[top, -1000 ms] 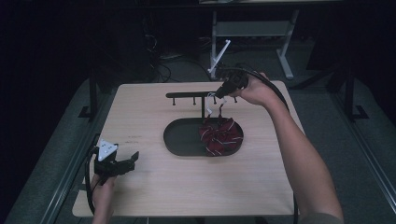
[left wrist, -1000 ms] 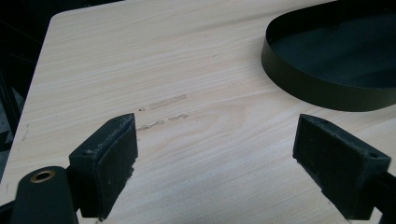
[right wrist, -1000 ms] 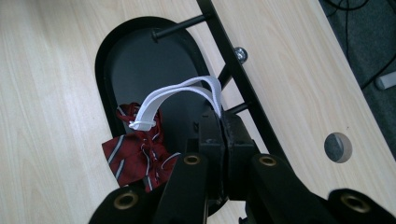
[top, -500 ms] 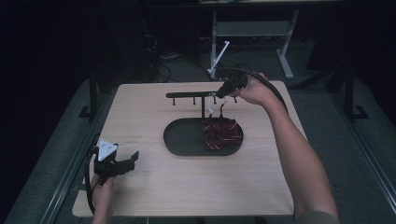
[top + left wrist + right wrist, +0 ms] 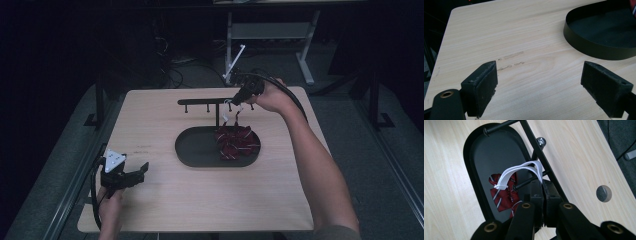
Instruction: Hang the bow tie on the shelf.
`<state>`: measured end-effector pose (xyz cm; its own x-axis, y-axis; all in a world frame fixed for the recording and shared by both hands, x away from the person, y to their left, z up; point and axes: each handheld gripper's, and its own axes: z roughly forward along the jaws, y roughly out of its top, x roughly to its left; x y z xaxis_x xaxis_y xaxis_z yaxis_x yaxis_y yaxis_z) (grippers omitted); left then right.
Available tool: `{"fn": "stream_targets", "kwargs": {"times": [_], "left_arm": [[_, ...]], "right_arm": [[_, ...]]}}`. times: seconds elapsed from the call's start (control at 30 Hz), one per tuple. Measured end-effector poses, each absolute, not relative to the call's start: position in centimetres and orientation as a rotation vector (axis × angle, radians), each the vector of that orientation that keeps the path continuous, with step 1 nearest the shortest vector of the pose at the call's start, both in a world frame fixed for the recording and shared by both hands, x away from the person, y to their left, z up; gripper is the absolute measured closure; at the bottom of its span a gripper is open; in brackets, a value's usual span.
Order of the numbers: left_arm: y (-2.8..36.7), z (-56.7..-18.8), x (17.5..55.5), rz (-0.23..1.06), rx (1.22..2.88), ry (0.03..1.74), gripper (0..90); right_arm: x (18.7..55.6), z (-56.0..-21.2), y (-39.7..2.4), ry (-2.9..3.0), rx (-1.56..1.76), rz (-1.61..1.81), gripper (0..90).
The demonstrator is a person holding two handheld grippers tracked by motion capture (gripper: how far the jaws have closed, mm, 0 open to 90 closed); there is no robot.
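The left tool (image 5: 131, 176) sits low at the near left, held in the person's left hand (image 5: 109, 206) — jaws spread wide, nothing between them, pointing level across the worktop. The right arm stretches far forward, forearm straight, its hand (image 5: 270, 97) carrying the right tool (image 5: 239, 99) raised and tipped down — jaws pinched together.

High view: fixed above the near edge of the table (image 5: 165, 200), facing forward and down, far enough to take in the whole top. Left gripper view: low and close over the wood, facing the black tray (image 5: 599, 47). Right gripper view: steeply down, very near the rack (image 5: 541, 160). All three share the tray.
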<state>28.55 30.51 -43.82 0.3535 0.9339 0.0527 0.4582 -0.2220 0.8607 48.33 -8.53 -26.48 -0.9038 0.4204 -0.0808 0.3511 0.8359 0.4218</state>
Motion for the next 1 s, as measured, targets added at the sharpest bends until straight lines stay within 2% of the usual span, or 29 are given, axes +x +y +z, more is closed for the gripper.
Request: {"fn": "stream_targets", "kwargs": {"times": [0.5, 1.0], "left_arm": [[30.49, -43.81, 28.57, 0.761, 1.819, 1.226, 13.5], [30.38, -43.79, 28.56, 0.760, 1.821, 1.221, 13.5]], "right_arm": [[48.46, -26.79, -8.94, 2.838, 0.631, 0.620, 84.9], [48.29, -26.98, -9.29, 2.844, 0.630, 0.647, 79.1]]}}
